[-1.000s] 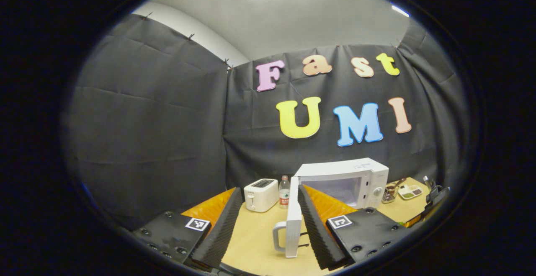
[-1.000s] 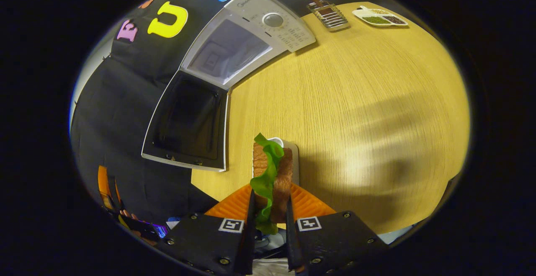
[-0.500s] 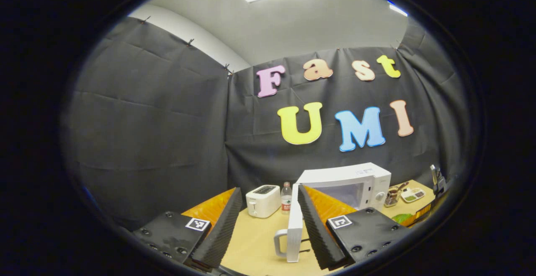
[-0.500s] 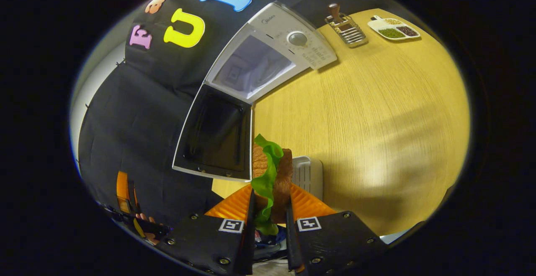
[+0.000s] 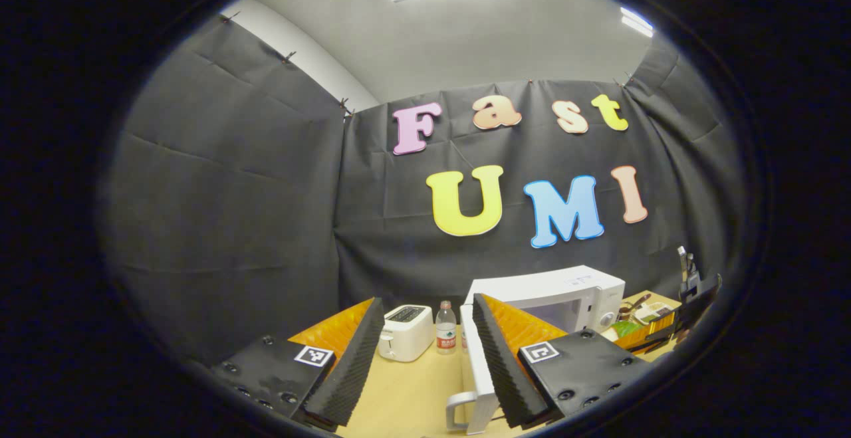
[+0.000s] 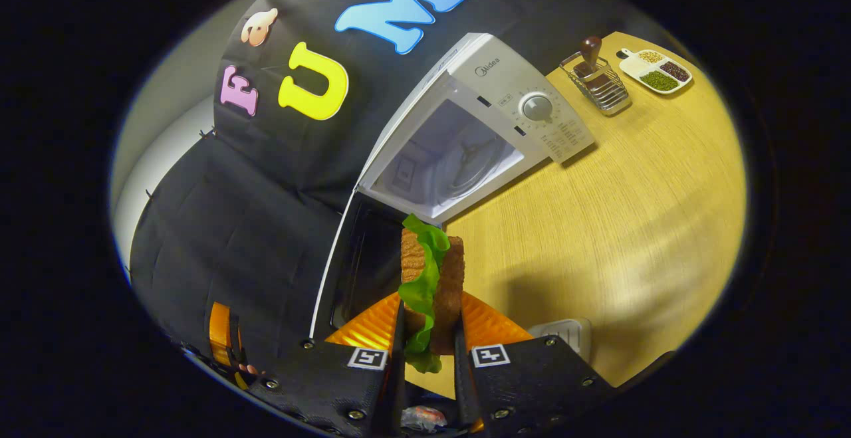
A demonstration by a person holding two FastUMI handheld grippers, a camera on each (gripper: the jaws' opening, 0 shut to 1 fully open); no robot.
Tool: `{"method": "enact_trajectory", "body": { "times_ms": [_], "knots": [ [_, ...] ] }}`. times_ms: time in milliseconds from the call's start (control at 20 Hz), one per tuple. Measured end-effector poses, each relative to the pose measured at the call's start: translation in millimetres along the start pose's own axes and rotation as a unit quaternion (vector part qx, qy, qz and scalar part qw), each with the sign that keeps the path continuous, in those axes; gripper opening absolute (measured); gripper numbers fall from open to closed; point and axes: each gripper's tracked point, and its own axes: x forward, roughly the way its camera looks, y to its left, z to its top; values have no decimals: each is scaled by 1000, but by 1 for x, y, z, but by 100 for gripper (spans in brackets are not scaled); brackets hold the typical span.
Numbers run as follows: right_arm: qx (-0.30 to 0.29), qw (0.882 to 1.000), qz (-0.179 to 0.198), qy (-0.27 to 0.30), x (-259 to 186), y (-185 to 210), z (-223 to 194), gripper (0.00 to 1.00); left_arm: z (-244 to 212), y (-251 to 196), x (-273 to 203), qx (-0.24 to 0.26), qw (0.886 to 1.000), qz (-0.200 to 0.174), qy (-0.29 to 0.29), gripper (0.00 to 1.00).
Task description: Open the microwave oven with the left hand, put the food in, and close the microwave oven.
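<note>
between the right gripper jaws sits the sandwich, clamped upright, brown bread on both sides and green lettuce spilling down the near edge. beyond it the white microwave oven stands open on the wooden surface, its cavity bare and bright, the door swung out wide to the left with its dark inner face showing. past the oven, a wire rack and a divided dish sit near the far edge. over in the left gripper view, the left gripper has its jaws apart with nothing between them, the door's edge and handle just beside its right finger. a white toaster and a water bottle stand side by side left of the oven.
</note>
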Motion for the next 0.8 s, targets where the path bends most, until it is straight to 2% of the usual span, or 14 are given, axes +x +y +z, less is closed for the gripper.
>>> {"method": "enact_trajectory", "body": {
  "times_ms": [150,300,800],
  "knots": [
    [14,999,0,-33,35,9,8,31,-5,25,25,-6,1000,-2,0,86],
    [21,998,4,-63,69,16,18,31,-16,48,44,-8,1000,-4,5,88],
    [42,988,-25,-147,158,-2,58,31,-47,107,72,10,999,-5,34,87]
  ]
}}
